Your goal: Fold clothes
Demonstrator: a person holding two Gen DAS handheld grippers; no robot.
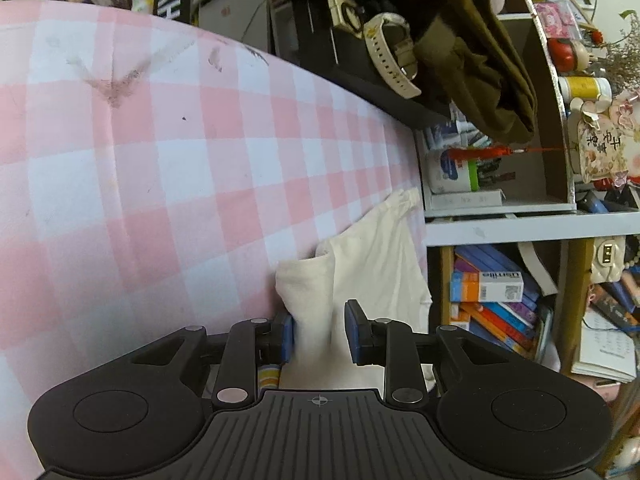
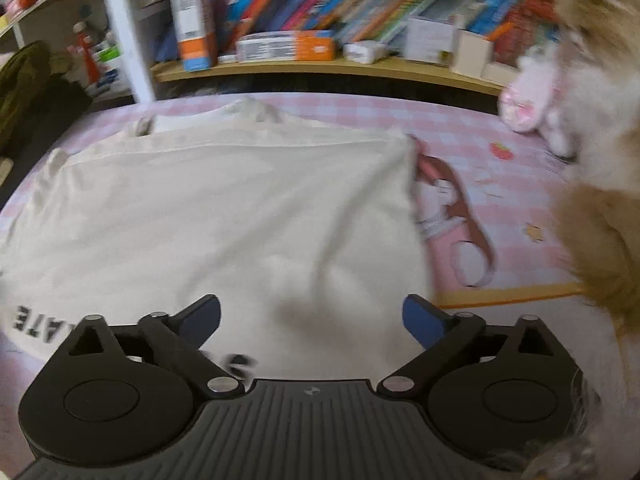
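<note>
A cream T-shirt (image 2: 224,216) with black lettering lies spread on the pink checked bed sheet (image 2: 520,200). My right gripper (image 2: 312,316) hovers over its near part, jaws wide open, nothing between them; this view is blurred. In the left wrist view a narrow part of the same cream T-shirt (image 1: 372,256) lies at the bed sheet's (image 1: 160,160) edge beside the shelves. My left gripper (image 1: 320,334) straddles this part, its fingers a small gap apart, with cloth filling the gap. Whether the pads press the cloth is unclear.
A bookshelf (image 2: 320,68) full of books runs behind the bed. A fluffy plush toy (image 2: 592,184) sits at the right. An olive garment (image 1: 472,52) and a watch (image 1: 392,56) rest on a dark ledge above the sheet. A white shelf unit (image 1: 532,228) stands close by.
</note>
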